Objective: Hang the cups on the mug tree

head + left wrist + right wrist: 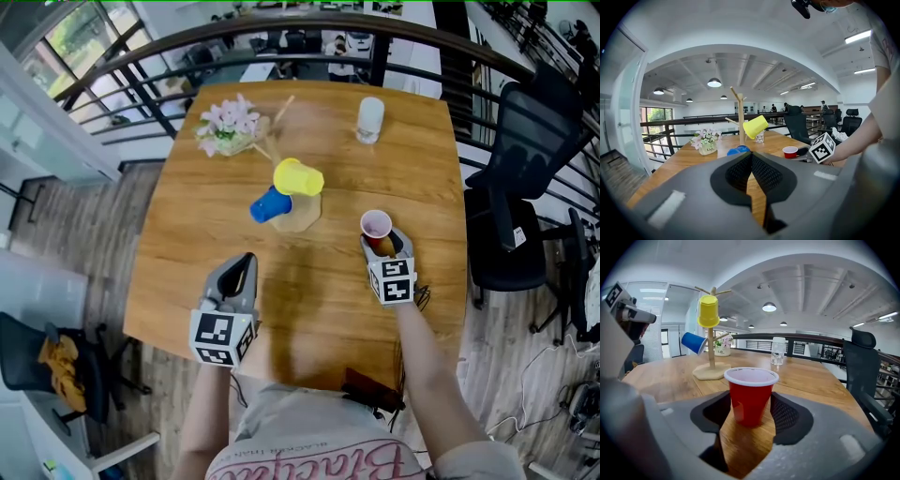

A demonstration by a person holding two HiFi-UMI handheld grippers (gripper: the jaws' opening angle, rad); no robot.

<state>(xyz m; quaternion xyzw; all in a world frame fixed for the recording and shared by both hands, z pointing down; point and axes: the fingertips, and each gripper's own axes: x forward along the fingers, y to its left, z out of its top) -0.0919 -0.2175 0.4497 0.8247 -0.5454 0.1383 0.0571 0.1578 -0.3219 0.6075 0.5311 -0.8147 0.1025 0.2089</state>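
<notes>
A wooden mug tree (296,216) stands mid-table with a yellow cup (298,177) and a blue cup (270,205) hung on its pegs. To its right a red cup (376,225) stands upright on the table. My right gripper (382,242) flanks it, and in the right gripper view both pads lie against the sides of the red cup (751,397), with the tree (712,352) beyond. My left gripper (246,265) hovers low over the near left of the table, its fingertips together with nothing between them. The left gripper view shows the yellow cup (755,126) ahead.
A small pot of pink flowers (228,129) sits at the far left of the table and a clear glass (370,120) at the far right. A black railing (309,28) curves behind the table. An office chair (525,216) stands to the right.
</notes>
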